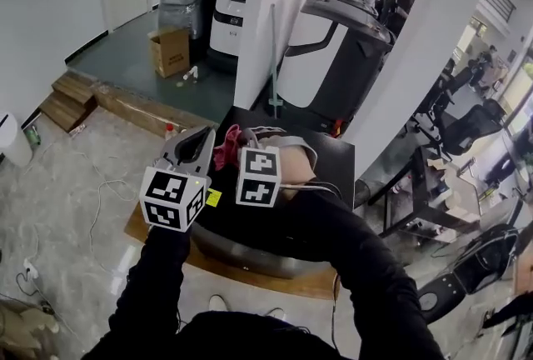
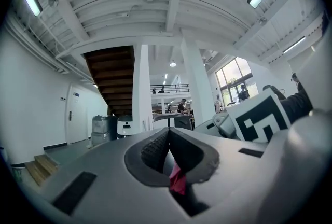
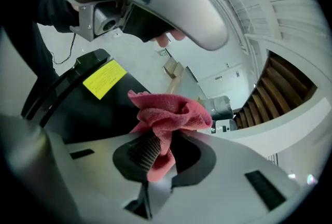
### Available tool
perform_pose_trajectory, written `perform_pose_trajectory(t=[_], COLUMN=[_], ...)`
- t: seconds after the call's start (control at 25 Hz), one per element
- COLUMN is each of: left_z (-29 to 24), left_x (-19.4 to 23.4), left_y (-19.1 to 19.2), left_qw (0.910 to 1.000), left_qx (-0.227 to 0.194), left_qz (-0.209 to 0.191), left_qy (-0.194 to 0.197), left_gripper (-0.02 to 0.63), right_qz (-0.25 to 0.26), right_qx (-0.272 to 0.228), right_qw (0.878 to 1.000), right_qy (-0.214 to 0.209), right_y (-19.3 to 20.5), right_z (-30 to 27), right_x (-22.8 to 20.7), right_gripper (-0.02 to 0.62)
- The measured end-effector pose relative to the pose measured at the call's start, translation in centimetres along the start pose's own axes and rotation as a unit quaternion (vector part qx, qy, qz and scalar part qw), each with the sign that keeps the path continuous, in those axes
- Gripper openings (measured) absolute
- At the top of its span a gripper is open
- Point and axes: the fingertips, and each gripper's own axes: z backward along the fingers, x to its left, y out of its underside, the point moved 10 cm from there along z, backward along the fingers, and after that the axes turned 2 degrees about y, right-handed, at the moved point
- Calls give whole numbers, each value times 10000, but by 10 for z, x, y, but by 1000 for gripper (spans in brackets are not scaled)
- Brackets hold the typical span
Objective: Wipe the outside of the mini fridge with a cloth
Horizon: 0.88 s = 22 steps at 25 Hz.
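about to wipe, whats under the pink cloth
Below the pink terry cloth clamped in the right gripper lies the black mini fridge, its top bearing a yellow sticker. The patch directly behind the cloth is covered.

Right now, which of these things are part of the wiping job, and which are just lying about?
Job: pink cloth, pinched by the left hand-held gripper and the right hand-held gripper; black mini fridge.
Lying about: cardboard box, wooden steps, white machine.
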Motion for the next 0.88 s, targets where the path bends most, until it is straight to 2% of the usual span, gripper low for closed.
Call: perform_pose_trajectory(t=[0.16,0.28,0.48,0.68,0.88], left_z=[15,19,15,5,-1], left_x=[15,16,14,-2,-44], left_y=[18,29,36,30,16], left_qw=[9999,9995,9984,9970,9952], left_qx=[118,147,95,14,-30], left_qz=[119,228,365,416,382], left_qy=[7,162,424,650,897], left_gripper=[6,6,6,6,6], right_qz=[253,453,455,163,-104], right_qx=[-2,79,135,287,519], right_qw=[9990,9985,9987,9991,9982], right_qy=[-372,-304,-196,-264,-296], right_y=[-30,-33,-34,-13,25], right_z=[-25,-29,-25,-11,22], right_x=[35,47,49,54,70], right_gripper=[58,58,55,55,55])
